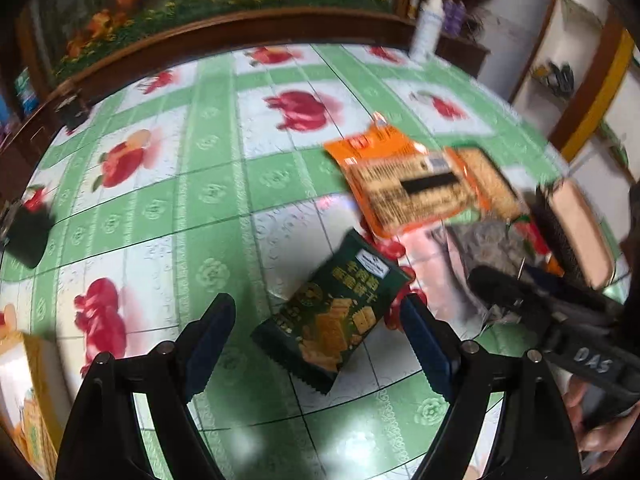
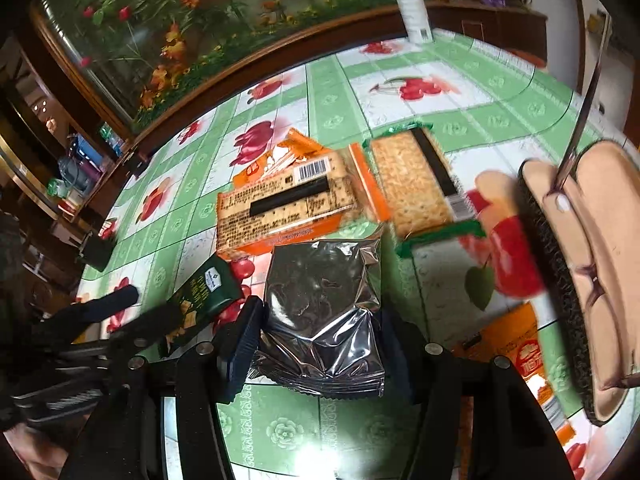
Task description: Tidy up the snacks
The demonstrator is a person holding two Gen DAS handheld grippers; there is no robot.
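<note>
A dark green cracker packet (image 1: 332, 312) lies flat on the green fruit-print tablecloth (image 1: 208, 184). My left gripper (image 1: 318, 340) is open and straddles it, with both blue pads clear of its sides. In the right wrist view, a crumpled silver foil packet (image 2: 324, 312) fills the gap of my right gripper (image 2: 322, 348), whose fingers press its two sides. The left gripper (image 2: 150, 304) shows there at the left, around the green packet (image 2: 208, 288). An orange cracker packet (image 2: 288, 200) and a green-edged cracker packet (image 2: 416, 184) lie side by side just beyond the foil packet.
A beige padded thing with a dark coarse underside (image 2: 580, 280) stands at the right. Another orange packet (image 2: 524, 356) lies below it. A white bottle (image 2: 412, 8) stands at the far table edge. There is a yellow box (image 1: 28, 400) near left and a black object (image 1: 28, 232) on the left edge.
</note>
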